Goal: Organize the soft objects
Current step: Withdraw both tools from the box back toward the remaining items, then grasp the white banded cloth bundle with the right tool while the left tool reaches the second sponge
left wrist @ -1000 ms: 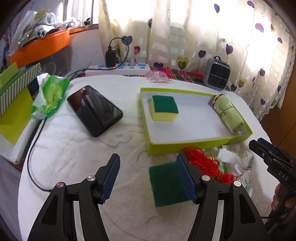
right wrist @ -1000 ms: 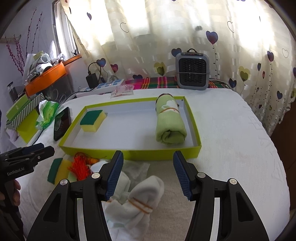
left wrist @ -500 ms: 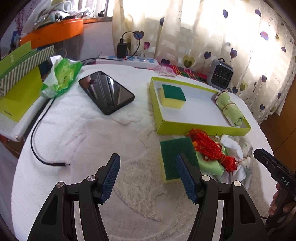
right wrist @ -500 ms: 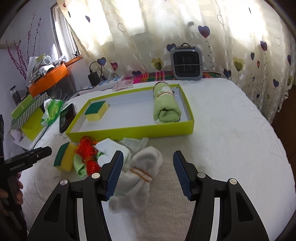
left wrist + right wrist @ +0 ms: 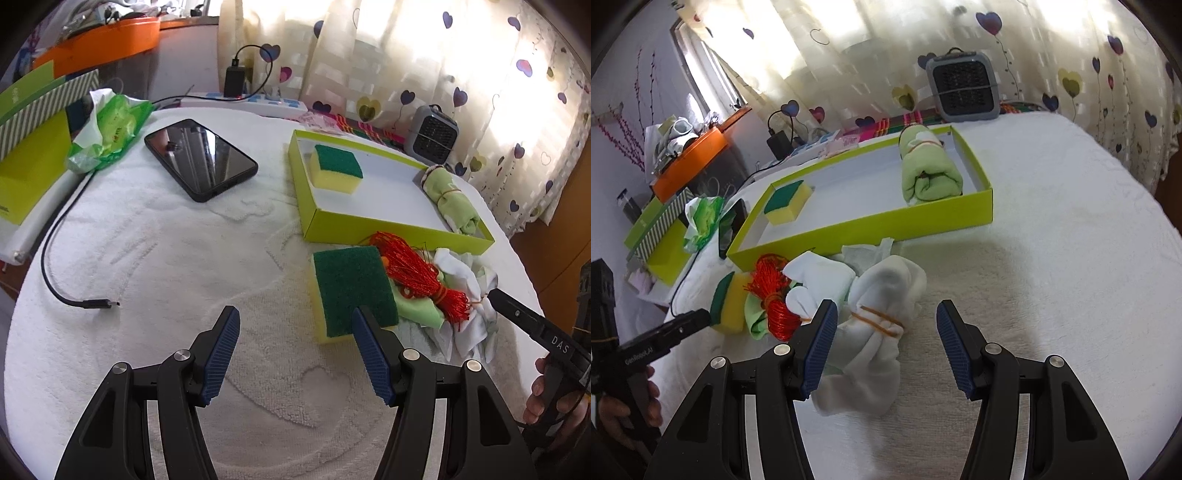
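A lime-green tray (image 5: 369, 227) (image 5: 871, 225) holds a green-and-yellow sponge (image 5: 336, 168) (image 5: 788, 203) and a rolled green towel (image 5: 452, 201) (image 5: 929, 171). In front of the tray lies a pile: a second sponge (image 5: 351, 288) (image 5: 733, 299), a red tassel (image 5: 417, 277) (image 5: 772, 295), a green cloth (image 5: 417, 310) and a white cloth bundle tied with a rubber band (image 5: 882, 314). My left gripper (image 5: 295, 349) is open, its right finger just before the loose sponge. Over the near end of the white bundle, my right gripper (image 5: 884, 345) is open and holds nothing.
On the white towel-covered table (image 5: 166, 258) lie a black phone (image 5: 201, 158), a black cable (image 5: 59, 258) and a green wipes pack (image 5: 110, 129). A power strip (image 5: 255, 103) and a small grey fan (image 5: 964, 86) stand at the back. Green boxes (image 5: 26, 147) sit left.
Both grippers have drawn back from the tray and sunk a little, so the pile now shows ahead of the fingers. No object moved; both stay open.
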`<state>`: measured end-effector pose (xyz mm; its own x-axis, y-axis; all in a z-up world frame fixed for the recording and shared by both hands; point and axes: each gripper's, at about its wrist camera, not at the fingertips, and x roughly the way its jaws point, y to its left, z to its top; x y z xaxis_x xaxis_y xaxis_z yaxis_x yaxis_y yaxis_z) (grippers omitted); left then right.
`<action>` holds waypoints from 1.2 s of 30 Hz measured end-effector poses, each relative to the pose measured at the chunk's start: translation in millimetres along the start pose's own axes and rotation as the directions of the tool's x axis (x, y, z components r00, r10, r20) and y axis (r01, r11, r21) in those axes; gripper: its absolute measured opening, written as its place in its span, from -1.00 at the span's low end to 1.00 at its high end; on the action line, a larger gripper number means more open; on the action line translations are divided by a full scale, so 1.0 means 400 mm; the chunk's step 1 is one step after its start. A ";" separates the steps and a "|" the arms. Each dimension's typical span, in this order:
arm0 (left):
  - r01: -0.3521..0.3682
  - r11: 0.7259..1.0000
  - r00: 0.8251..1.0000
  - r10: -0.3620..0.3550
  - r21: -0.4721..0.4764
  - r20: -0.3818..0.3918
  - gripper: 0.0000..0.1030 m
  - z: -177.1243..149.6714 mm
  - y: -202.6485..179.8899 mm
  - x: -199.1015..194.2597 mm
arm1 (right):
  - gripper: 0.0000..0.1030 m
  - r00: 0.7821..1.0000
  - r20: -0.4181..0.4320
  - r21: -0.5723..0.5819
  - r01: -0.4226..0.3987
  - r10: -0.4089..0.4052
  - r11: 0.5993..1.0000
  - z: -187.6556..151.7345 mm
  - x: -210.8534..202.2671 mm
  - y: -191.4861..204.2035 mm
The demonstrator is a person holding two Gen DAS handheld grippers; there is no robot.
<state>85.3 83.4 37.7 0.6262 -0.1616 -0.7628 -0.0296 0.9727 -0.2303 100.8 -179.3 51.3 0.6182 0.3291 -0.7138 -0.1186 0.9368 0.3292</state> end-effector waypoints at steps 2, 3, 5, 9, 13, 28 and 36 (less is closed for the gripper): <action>0.013 1.000 1.000 -0.013 0.001 -0.003 0.23 0.002 -0.002 0.003 | 0.11 1.000 0.001 0.011 -0.010 0.010 1.000 -0.002 -0.003 -0.003; 0.022 1.000 1.000 -0.022 0.001 -0.006 0.23 0.004 -0.004 0.004 | 0.11 1.000 -0.004 0.018 -0.017 0.017 1.000 -0.004 -0.002 -0.005; 0.037 0.999 0.999 -0.037 0.000 -0.012 0.23 0.006 -0.006 0.005 | 0.11 0.999 -0.019 0.038 -0.035 0.036 0.999 -0.010 0.003 -0.011; 0.066 0.998 0.998 -0.066 0.005 -0.013 0.23 0.009 -0.014 0.002 | 0.11 0.998 -0.032 0.068 -0.058 0.060 0.996 -0.013 0.011 -0.023; 0.076 0.997 0.997 -0.076 0.014 -0.015 0.23 0.009 -0.022 0.002 | 0.11 0.997 -0.037 0.056 -0.061 0.063 0.997 -0.014 0.014 -0.016; 0.100 0.995 0.994 -0.100 0.006 -0.036 0.23 0.014 -0.041 0.015 | -0.36 0.995 -0.033 0.016 -0.095 0.096 0.995 -0.020 0.009 -0.009; 0.095 0.995 0.994 -0.094 0.017 -0.056 0.23 0.017 -0.055 0.029 | -0.45 0.996 -0.008 -0.003 -0.086 0.086 0.996 -0.018 -0.008 -0.003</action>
<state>98.6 61.3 37.9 0.5819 -0.2611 -0.7702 0.0435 0.9557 -0.2912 93.3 -180.6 48.8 0.5998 0.4094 -0.6874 -0.1735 0.9053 0.3877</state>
